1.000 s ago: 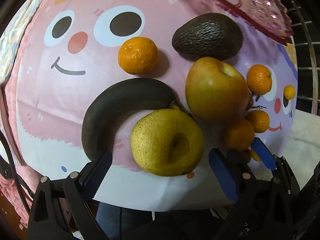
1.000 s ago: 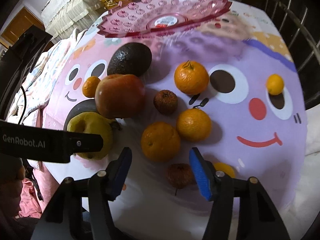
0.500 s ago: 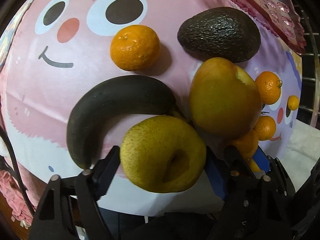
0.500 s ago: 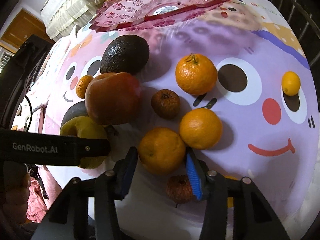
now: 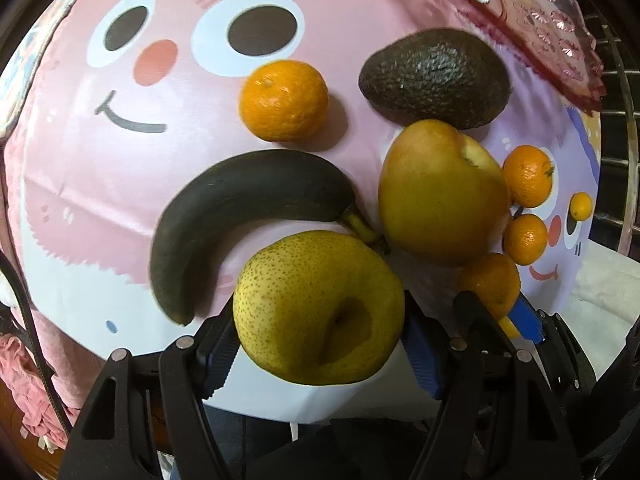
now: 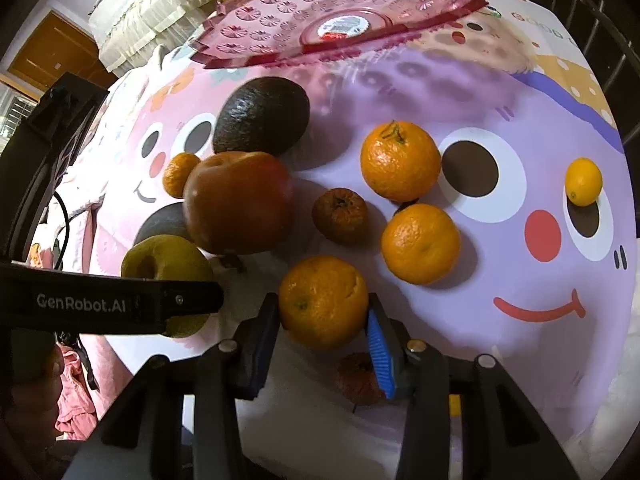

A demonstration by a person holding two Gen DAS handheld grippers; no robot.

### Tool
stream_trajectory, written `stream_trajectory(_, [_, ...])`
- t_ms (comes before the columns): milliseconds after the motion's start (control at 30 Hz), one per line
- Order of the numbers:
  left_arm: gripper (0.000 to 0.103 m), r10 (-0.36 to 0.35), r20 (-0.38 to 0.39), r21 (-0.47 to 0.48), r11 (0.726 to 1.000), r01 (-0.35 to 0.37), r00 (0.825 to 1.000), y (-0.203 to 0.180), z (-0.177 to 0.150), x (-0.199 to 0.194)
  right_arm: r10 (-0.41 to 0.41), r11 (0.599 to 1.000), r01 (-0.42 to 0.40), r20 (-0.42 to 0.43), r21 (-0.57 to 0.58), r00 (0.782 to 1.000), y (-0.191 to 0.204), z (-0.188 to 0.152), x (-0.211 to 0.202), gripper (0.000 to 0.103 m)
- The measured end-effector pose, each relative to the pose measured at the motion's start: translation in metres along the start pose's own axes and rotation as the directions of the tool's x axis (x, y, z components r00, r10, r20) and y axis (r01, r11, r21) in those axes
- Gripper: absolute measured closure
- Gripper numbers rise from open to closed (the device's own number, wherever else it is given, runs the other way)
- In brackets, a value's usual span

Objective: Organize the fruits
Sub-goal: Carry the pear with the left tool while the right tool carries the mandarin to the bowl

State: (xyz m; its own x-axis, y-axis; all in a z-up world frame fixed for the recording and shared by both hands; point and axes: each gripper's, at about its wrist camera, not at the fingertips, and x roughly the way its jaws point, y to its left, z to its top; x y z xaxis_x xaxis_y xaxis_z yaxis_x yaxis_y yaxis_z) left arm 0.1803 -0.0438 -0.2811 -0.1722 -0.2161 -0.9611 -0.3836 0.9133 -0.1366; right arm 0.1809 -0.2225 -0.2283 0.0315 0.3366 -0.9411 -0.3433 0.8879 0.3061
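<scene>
A yellow speckled pear [image 5: 320, 308] sits between the pads of my left gripper [image 5: 320, 332], which press on both its sides. My right gripper [image 6: 322, 320] is closing on an orange [image 6: 323, 302]; its blue pads touch the fruit's left and right flanks. Both fruits are at the near edge of a cartoon-face tablecloth [image 5: 120, 200]. The left gripper's black finger [image 6: 120, 304] crosses the right wrist view over the pear [image 6: 160, 256]. A pink patterned plate [image 6: 320, 8] stands at the far end.
A blackened banana [image 5: 224, 208], a yellow-red apple [image 5: 436, 192], an avocado [image 5: 436, 76] and a mandarin [image 5: 284, 100] lie beyond the pear. Two oranges [image 6: 400, 160], a brown shrivelled mandarin [image 6: 340, 214] and a small yellow fruit [image 6: 583, 182] lie beyond the held orange. Another brownish fruit [image 6: 356, 376] lies under the right gripper.
Both grippers have closed in: the left pads came together onto the pear, the right pads onto the orange. Both fruits now sit closer to the cameras.
</scene>
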Motion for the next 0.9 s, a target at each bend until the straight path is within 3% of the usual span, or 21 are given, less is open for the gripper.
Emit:
stream_trajectory(200, [0.032,-0.017,0.041,0.001,1.000,0.017,0.999,0.000,-0.009,-0.030,0.032,0.998,-0.030,0.030,-0.053,0.999,0.016,0.007,-0.028,0.061])
stream_trajectory(467, [0.032,-0.030,0.140,0.011,1.000,0.029,0.990,0.001,-0.009,-0.099,0.067,0.990,-0.051,0.119,-0.130,0.991,0.038,0.031,-0.071,0.061])
stream_trajectory(900, [0.032,-0.068,0.313,0.081,0.996,0.045,0.947,-0.017,0.020,-0.185,0.080,0.980,-0.026,0.277,-0.195,0.957,0.049,0.077,-0.120,0.061])
